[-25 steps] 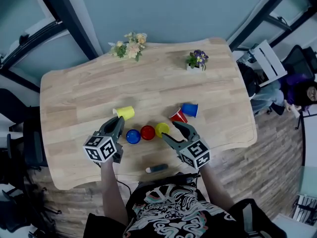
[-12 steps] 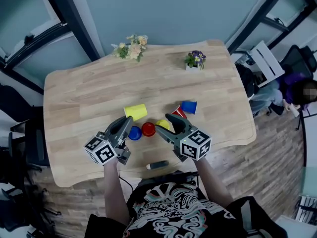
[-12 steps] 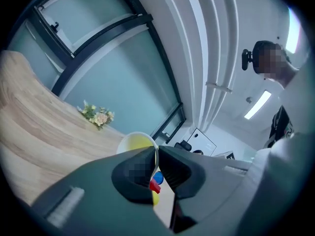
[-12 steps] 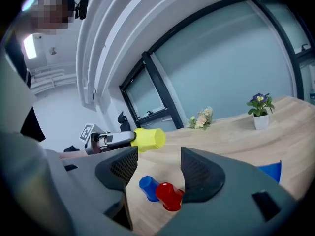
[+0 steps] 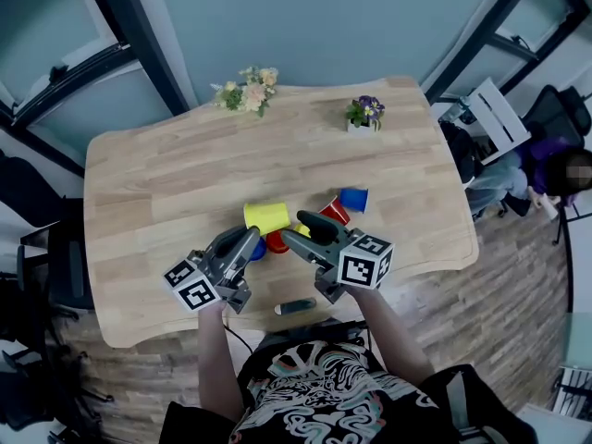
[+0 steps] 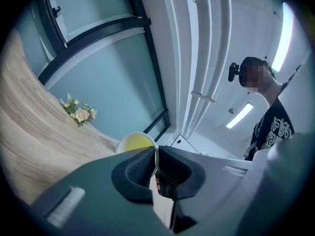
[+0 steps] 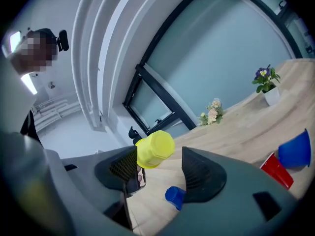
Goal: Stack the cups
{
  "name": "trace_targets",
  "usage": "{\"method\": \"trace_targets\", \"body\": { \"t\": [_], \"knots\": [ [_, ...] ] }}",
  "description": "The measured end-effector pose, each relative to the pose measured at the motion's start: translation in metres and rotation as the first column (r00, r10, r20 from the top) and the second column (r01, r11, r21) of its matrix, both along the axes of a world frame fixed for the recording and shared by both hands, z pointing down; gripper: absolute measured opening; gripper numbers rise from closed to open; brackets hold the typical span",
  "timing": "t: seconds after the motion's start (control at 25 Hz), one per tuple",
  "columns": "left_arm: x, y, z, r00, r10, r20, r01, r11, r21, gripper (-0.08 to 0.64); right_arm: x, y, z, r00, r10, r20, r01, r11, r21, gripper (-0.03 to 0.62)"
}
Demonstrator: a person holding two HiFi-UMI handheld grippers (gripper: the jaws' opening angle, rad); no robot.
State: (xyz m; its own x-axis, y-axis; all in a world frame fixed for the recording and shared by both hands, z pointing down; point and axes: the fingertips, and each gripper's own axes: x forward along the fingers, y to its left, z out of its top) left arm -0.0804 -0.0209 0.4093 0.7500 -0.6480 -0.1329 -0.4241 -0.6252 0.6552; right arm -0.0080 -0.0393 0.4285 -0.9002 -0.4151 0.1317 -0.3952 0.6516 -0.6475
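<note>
My left gripper [image 5: 246, 240] is shut on the rim of a yellow cup [image 5: 266, 217], which it holds lifted above the table; the left gripper view shows the pads [image 6: 147, 162] pinching the yellow cup's [image 6: 134, 142] wall. My right gripper [image 5: 301, 229] is open and its jaws have just been opening wider. In the right gripper view the yellow cup [image 7: 155, 149] hangs just beyond the right gripper [image 7: 160, 170], untouched by its pads. Below stand a blue cup [image 7: 174, 195] and a red cup [image 5: 276, 244]. Another red cup [image 5: 335, 213] and blue cup [image 5: 353, 199] lie at the right.
The wooden table [image 5: 166, 174] carries a flower bunch [image 5: 246, 88] at the back, a small flower pot [image 5: 366, 112] and a dark flat object [image 5: 296, 307] near the front edge. A seated person [image 5: 555, 165] and chairs are off to the right.
Both grippers have risen and come closer together. The yellow cup has gone up and to the right with the left gripper. The right gripper's jaws stand wider.
</note>
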Motion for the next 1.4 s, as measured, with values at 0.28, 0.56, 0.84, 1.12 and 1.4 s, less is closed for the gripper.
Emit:
{"method": "trace_targets", "body": {
  "t": [0.28,0.56,0.84,1.12,1.4],
  "knots": [
    [0.004,0.008,-0.006,0.998,0.04,-0.055,-0.039,0.999,0.033,0.023,-0.008,0.0,-0.007,0.988,-0.004,0.154,0.021,0.994,-0.111,0.258],
    [0.004,0.008,0.002,0.998,0.05,-0.044,-0.049,0.999,0.019,0.026,-0.006,-0.002,-0.011,0.981,0.009,0.196,0.018,0.991,-0.133,0.193],
    [0.002,0.007,0.018,0.997,0.051,0.057,-0.049,0.998,-0.03,0.043,-0.008,-0.008,-0.013,0.994,0.018,0.111,-0.014,0.999,-0.034,0.193],
    [0.002,0.007,0.03,0.982,0.063,0.18,-0.054,0.997,-0.053,0.046,-0.013,-0.011,-0.018,1.0,0.01,0.009,-0.01,0.997,0.078,0.202],
    [-0.024,0.003,0.051,0.952,-0.035,0.305,0.063,0.995,-0.083,0.123,-0.019,-0.003,-0.012,0.994,-0.028,-0.108,0.044,0.987,0.153,0.202]
  ]
}}
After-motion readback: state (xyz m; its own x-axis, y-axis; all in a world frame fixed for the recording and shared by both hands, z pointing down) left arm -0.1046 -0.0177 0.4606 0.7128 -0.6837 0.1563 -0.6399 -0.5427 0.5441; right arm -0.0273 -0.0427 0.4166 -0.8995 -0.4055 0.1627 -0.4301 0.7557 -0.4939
